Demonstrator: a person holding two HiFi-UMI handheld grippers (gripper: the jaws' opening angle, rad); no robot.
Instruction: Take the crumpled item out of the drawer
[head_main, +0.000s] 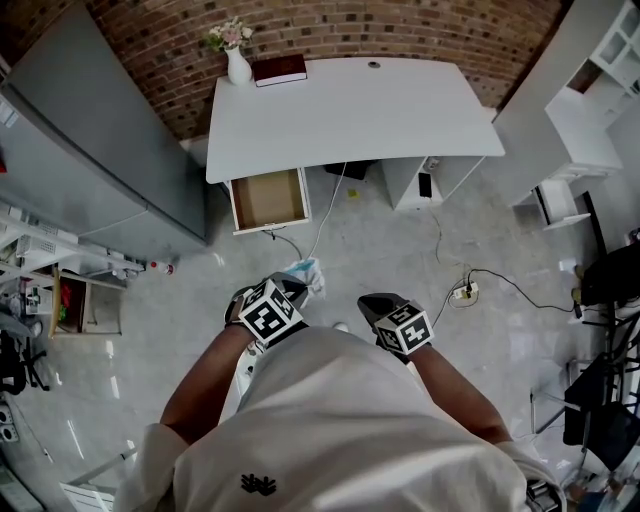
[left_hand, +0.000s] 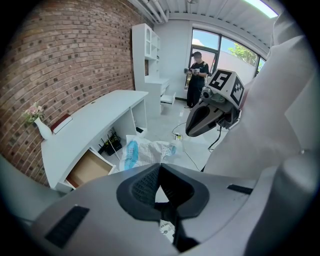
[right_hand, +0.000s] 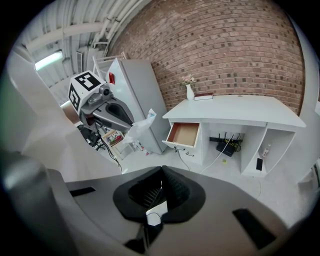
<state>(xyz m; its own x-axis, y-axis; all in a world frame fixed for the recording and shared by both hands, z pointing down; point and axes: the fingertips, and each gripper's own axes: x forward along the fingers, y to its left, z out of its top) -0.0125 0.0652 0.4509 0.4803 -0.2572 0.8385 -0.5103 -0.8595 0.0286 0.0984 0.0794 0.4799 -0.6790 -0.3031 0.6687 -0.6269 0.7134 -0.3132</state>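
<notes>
The crumpled item is a clear and blue plastic bag (head_main: 306, 271). My left gripper (head_main: 290, 288) is shut on it and holds it above the floor, well in front of the desk. In the left gripper view the bag (left_hand: 150, 150) bunches out just beyond the closed jaws of my left gripper (left_hand: 160, 165). The open wooden drawer (head_main: 268, 198) under the desk's left end looks bare inside. My right gripper (head_main: 377, 304) hangs beside the left, shut with nothing in it. The right gripper view shows the bag (right_hand: 140, 127) dangling from the left gripper (right_hand: 127, 119).
The white desk (head_main: 350, 110) carries a vase (head_main: 238, 66) and a dark book (head_main: 280, 69). A grey cabinet (head_main: 90, 150) stands left, white shelves (head_main: 585, 130) right. Cables (head_main: 470, 285) trail on the floor. A person (left_hand: 197, 80) stands by the far window.
</notes>
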